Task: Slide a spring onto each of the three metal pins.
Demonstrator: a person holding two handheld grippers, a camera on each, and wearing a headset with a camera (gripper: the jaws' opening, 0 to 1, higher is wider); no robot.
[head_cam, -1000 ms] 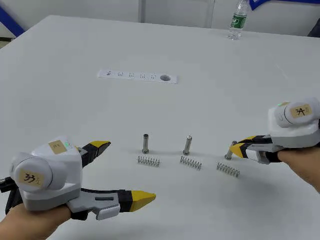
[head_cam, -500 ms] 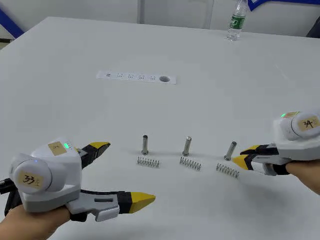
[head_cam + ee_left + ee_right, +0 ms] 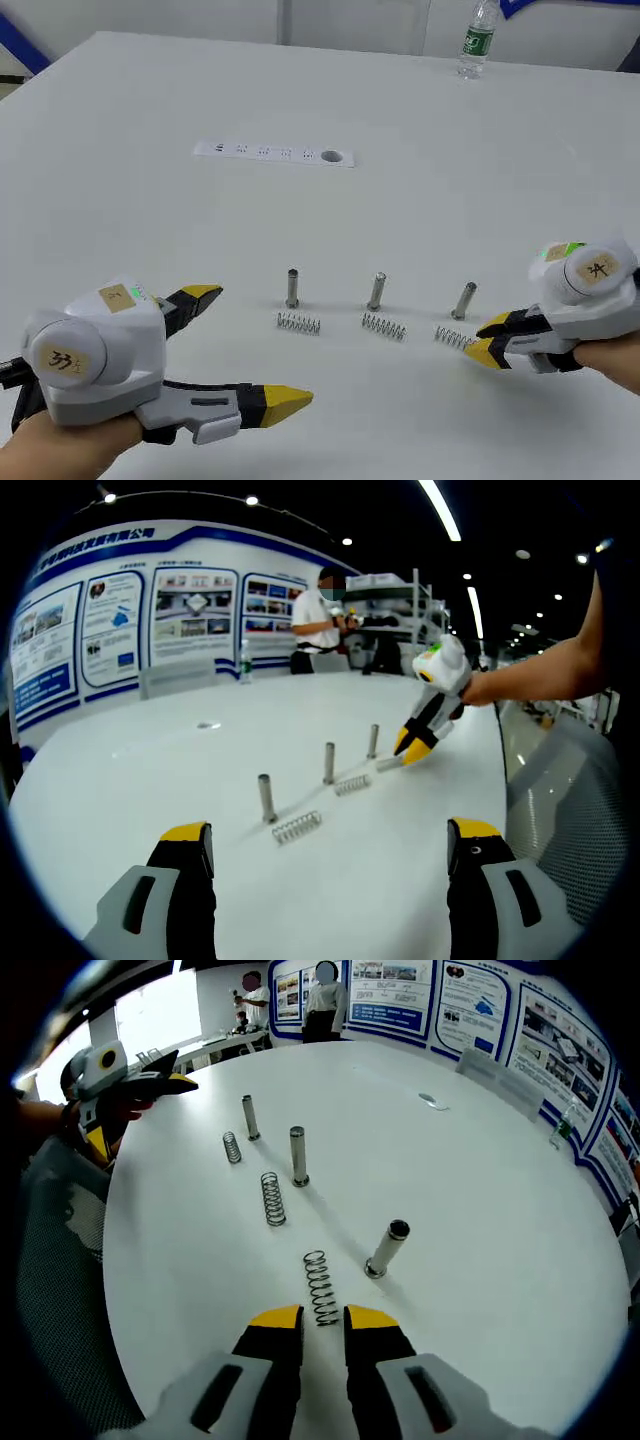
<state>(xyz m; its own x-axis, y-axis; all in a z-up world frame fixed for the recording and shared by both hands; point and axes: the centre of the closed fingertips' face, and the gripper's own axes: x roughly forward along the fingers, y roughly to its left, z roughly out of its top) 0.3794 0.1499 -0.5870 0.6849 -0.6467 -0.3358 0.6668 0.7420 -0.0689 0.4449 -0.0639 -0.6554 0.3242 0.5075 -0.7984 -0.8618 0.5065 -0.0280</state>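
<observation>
I'm holding the right tongs slightly parted at the end of the rightmost thin coiled steel spring, lying on the white worktop beside an upright steel pin. The left tongs are hovering, spread wide.

- Left gripper: you hold it low at your near left. Its jaws are spread wide, and the yellow tips point forward and to the right.
- Left hand: closed round the grip under the white housing, at the bottom edge of the head view.
- Right gripper: low at your right and aimed leftward. Its jaws are drawn near together, with a narrow gap between the yellow tips.
- Right hand: behind the housing.
- Right forearm: bare and outstretched.
</observation>
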